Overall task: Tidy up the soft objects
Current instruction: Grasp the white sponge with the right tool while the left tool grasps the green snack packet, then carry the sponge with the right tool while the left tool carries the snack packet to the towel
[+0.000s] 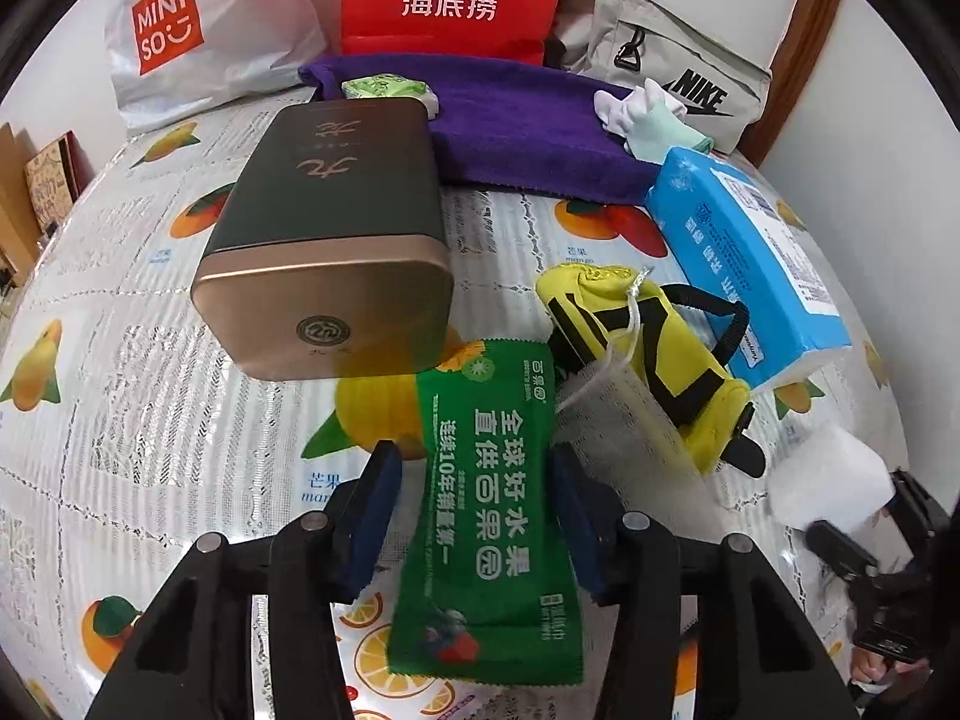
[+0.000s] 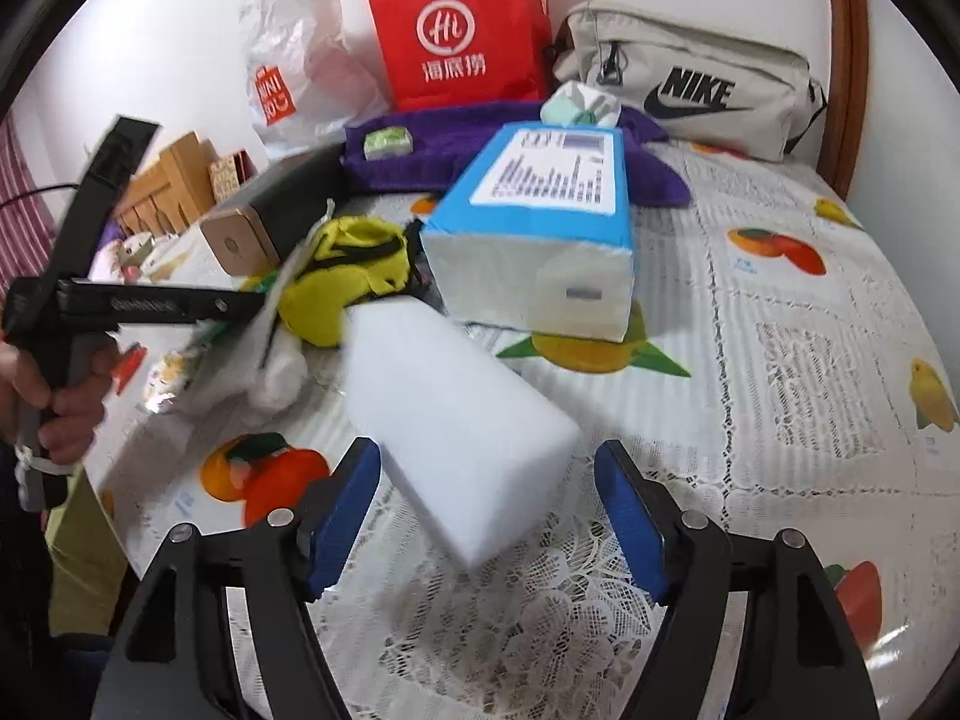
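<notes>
1. Between the left gripper's (image 1: pixel 474 516) wide fingers lies a green packet (image 1: pixel 489 516); squeeze its middle gently.
2. Between the right gripper's (image 2: pixel 489 510) wide fingers sits a white sponge (image 2: pixel 456 414), apparently untouched; close slowly.
3. Beyond both: purple towel (image 1: pixel 528 126), maybe the spot for soft things.

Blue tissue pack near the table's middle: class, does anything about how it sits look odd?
Yes. The blue tissue pack is tilted, its near end raised off the tablecloth and its far end over the purple towel, rather than lying flat.
</notes>
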Motion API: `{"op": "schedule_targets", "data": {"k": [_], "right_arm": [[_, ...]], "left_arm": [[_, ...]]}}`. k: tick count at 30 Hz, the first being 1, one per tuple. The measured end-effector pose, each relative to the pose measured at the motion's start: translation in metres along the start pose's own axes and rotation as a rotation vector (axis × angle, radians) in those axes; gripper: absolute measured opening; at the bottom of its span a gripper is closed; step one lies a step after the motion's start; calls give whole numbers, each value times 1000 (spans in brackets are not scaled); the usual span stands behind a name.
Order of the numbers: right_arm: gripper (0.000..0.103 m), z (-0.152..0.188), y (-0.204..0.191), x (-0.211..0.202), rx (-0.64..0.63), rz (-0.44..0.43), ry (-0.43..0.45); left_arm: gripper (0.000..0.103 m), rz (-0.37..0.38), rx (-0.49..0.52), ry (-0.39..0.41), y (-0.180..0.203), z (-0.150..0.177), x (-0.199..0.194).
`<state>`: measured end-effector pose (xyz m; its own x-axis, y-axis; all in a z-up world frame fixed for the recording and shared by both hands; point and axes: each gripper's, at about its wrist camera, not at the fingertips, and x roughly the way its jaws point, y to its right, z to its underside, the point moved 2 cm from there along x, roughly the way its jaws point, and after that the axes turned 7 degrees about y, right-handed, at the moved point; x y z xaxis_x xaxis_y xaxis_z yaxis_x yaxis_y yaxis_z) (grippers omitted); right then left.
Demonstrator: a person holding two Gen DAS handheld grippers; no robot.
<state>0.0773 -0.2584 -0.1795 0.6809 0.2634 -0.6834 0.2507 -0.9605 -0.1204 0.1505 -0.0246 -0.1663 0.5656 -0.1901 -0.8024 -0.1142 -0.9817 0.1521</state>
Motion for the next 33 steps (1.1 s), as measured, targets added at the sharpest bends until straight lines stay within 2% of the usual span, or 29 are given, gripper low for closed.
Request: {"op": "schedule_targets", "data": {"k": [5, 6, 7, 11, 12, 14, 22, 33], "right_arm": [[76, 1, -7, 8, -39, -3, 11], [76, 0, -8, 8, -48, 0, 11], [76, -1, -10, 9, -57, 4, 11], [74, -3, -11, 9, -58, 6, 27], [72, -3, -11, 7, -50, 1, 36], [55, -5, -11, 4, -41, -4, 48], [53, -10, -16, -13, -45, 13, 88], [53, -37, -4, -45, 35, 71, 135]], "left_arm": [[49, -31, 55, 18, 7, 2, 3], [47, -34, 59, 21, 8, 1, 3], [37, -32, 65, 22, 8, 1, 3], [31, 0, 59, 19, 7, 1, -1], [30, 2, 56, 20, 7, 1, -2], [30, 9, 46, 25, 5, 3, -7], [29, 20, 3, 72, -8, 8, -31], [29, -19, -34, 142, -26, -3, -68]]}}
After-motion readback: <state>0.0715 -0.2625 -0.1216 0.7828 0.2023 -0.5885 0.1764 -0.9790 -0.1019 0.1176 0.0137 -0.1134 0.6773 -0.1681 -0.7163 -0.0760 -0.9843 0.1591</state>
